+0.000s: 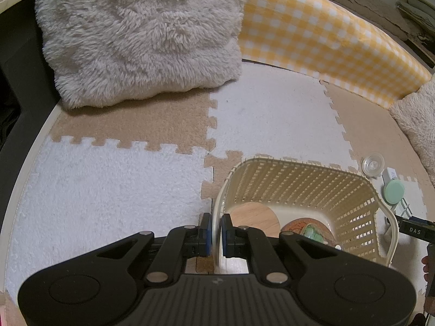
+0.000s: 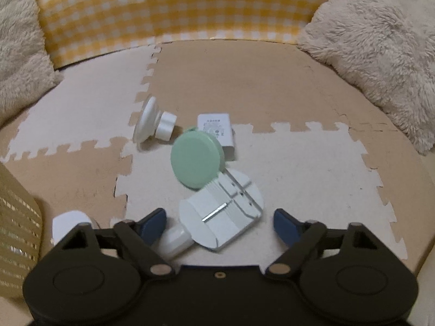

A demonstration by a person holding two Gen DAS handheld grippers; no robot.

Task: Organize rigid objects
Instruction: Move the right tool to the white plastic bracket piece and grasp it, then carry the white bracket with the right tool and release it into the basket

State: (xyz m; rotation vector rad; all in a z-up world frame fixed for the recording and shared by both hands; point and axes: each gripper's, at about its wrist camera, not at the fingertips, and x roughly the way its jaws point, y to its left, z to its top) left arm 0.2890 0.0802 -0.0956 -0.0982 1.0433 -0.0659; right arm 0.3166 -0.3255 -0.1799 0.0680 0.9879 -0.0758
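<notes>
My left gripper [image 1: 216, 226] is shut on the near rim of a cream lattice basket [image 1: 312, 187]. Inside the basket lie a round wooden disc [image 1: 255, 216] and a brown item with a green piece [image 1: 310, 229]. My right gripper [image 2: 220, 218] is open and empty, its fingers on either side of a white slicer-like tool [image 2: 221, 214] on the mat. Beyond the tool lie a mint green round lid [image 2: 195, 159], a white adapter [image 2: 217, 130] and a white suction-cup piece [image 2: 153, 123]. The lid [image 1: 394, 190] and suction cup [image 1: 373, 164] also show right of the basket.
Beige and white foam puzzle mats [image 1: 122, 168] cover the floor. A fluffy cream cushion [image 1: 141, 32] lies far left, another [image 2: 380, 49] far right. A yellow checked wall [image 2: 176, 11] closes the back. A white cylinder [image 2: 69, 224] lies by the right gripper's left finger. The basket wall [image 2: 19, 217] stands at left.
</notes>
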